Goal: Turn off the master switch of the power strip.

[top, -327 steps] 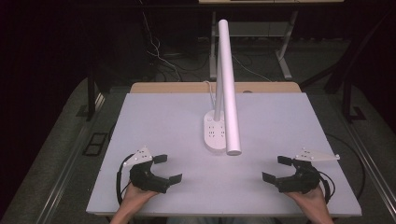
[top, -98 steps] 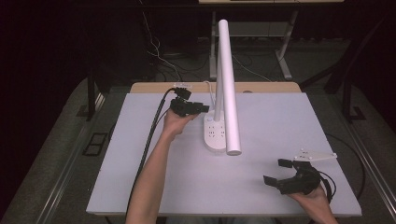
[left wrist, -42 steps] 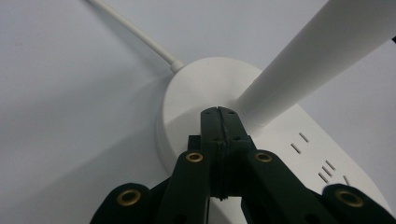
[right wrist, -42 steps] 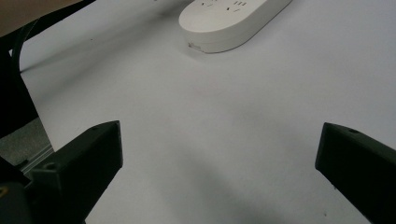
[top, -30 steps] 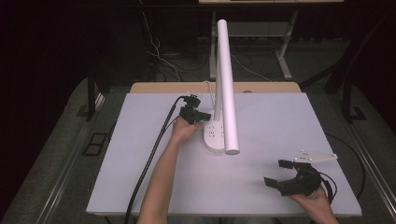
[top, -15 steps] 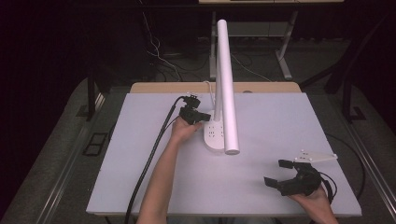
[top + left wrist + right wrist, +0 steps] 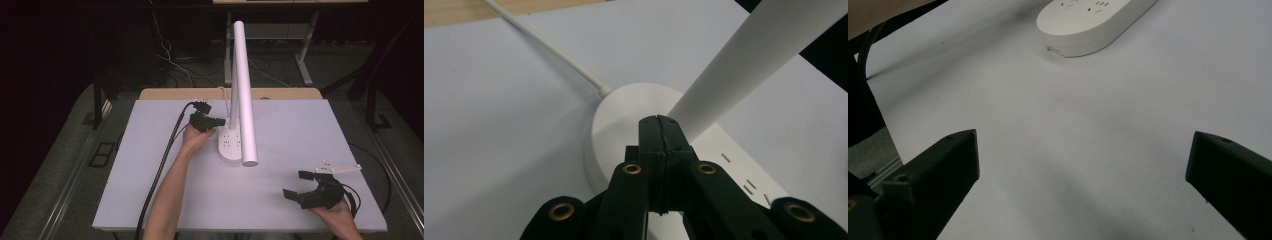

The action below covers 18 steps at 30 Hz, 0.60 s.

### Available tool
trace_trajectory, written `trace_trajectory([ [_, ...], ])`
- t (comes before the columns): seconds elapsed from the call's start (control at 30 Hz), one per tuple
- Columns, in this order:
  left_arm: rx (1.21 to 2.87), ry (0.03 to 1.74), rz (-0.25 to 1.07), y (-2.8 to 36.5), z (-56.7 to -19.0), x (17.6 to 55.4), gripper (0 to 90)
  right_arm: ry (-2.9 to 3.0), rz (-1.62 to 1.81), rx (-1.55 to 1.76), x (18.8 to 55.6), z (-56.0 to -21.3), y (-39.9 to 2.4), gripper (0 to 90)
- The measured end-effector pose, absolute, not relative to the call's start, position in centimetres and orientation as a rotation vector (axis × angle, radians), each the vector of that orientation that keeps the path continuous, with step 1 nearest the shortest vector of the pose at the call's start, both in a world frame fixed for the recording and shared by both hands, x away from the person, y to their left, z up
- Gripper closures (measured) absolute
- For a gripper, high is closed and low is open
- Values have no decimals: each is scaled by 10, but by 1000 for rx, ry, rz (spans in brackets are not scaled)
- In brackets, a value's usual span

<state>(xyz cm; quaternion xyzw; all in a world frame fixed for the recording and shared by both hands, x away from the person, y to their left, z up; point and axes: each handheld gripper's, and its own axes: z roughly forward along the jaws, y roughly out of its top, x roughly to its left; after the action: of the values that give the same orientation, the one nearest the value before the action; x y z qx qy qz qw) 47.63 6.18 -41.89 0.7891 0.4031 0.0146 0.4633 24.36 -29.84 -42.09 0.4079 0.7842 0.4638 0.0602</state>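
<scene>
The left gripper (image 7: 658,122), jaws together, should press squarely down on the lamp base (image 7: 624,125) while the right gripper (image 7: 305,186) rests, jaws apart.

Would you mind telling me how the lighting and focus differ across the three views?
High view: the white table is evenly lit, the surroundings nearly black, the image slightly soft. Left gripper view: the closed left gripper and the lamp base are fairly sharp, and the lamp arm is bright. Right gripper view: the right gripper looks blurred up close, with a soft shadow on the table.
</scene>
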Motion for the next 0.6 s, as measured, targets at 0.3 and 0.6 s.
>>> trace_trajectory([
  [0.3,1967,958,55,67,-409,473,900,2374,1404,1245,244,-421,-299,0],
  [0.6,1957,922,86,81,-390,467,868,2372,1401,1244,244,-421,-299,0],
])
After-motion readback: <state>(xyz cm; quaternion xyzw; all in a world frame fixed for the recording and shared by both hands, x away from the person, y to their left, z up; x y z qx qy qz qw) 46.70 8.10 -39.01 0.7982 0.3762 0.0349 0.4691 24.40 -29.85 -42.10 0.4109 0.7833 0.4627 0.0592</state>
